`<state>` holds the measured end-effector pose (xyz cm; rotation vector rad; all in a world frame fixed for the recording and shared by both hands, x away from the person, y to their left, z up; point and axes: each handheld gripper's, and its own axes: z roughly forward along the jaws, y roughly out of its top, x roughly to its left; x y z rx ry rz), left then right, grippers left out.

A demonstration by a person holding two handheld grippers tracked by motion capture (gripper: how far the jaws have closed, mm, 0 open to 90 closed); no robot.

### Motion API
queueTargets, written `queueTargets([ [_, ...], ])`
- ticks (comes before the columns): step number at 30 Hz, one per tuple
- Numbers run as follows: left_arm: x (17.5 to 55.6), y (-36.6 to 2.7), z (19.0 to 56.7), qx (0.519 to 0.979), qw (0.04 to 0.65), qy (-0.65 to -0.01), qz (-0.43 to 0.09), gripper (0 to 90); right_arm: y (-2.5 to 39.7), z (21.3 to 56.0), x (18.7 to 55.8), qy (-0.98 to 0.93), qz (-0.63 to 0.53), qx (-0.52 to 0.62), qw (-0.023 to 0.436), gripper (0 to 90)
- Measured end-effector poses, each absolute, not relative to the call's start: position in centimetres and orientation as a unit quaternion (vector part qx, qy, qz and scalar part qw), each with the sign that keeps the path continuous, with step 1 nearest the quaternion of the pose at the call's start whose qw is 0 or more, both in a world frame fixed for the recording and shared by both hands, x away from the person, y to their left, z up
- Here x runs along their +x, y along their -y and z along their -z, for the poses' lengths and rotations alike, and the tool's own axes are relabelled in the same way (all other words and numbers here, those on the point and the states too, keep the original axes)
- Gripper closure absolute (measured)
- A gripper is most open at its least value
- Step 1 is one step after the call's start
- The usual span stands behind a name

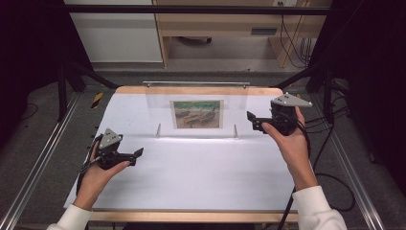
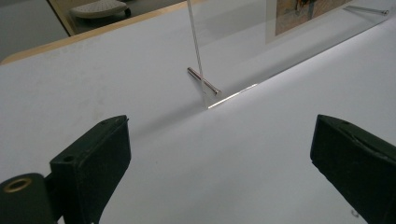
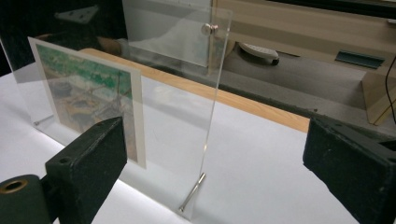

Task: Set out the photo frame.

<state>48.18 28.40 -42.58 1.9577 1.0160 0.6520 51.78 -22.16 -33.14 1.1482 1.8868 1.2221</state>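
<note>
Two grippers were out over the white tabletop (image 1: 201, 167), one in each of the person's hands, and neither held anything. The left gripper (image 1: 136, 155) sat low near the tabletop's left edge, its black jaws spread wide and aimed toward the middle. In the left gripper view, those jaws framed bare white surface, with the near bottom corner of the clear acrylic picture frame (image 1: 197, 108) ahead of them and well apart. A small metal pin (image 2: 202, 80) poked through the pane just above that corner and served as a foot.

The right gripper (image 1: 253, 120) was held higher, just beside the frame's right end and pointing at it, jaws likewise wide apart. In the right gripper view the pane's upright edge stood between the two jaws but touched neither; another metal pin (image 3: 192, 192) braced its base, and a round stud (image 3: 207, 29) sat near its top corner.

The frame itself stood upright across the far half of the tabletop, parallel to the wooden back edge (image 1: 201, 90). A painted picture (image 1: 197, 114) in greens and browns was mounted at its centre.
</note>
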Motion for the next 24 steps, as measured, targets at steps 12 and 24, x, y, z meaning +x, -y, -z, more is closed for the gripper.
queueTargets([
  [12,47.4,-28.5,42.8,0.786,0.396,-0.394,-0.266,5.1,23.2,35.9,48.8,-0.715,-0.44,0.448,0.307,6.9],
  [24,46.8,-29.0,43.4,0.793,0.384,-0.394,-0.263,5.1,23.9,39.6,46.8,-0.729,-0.414,0.463,0.287,6.9],
])
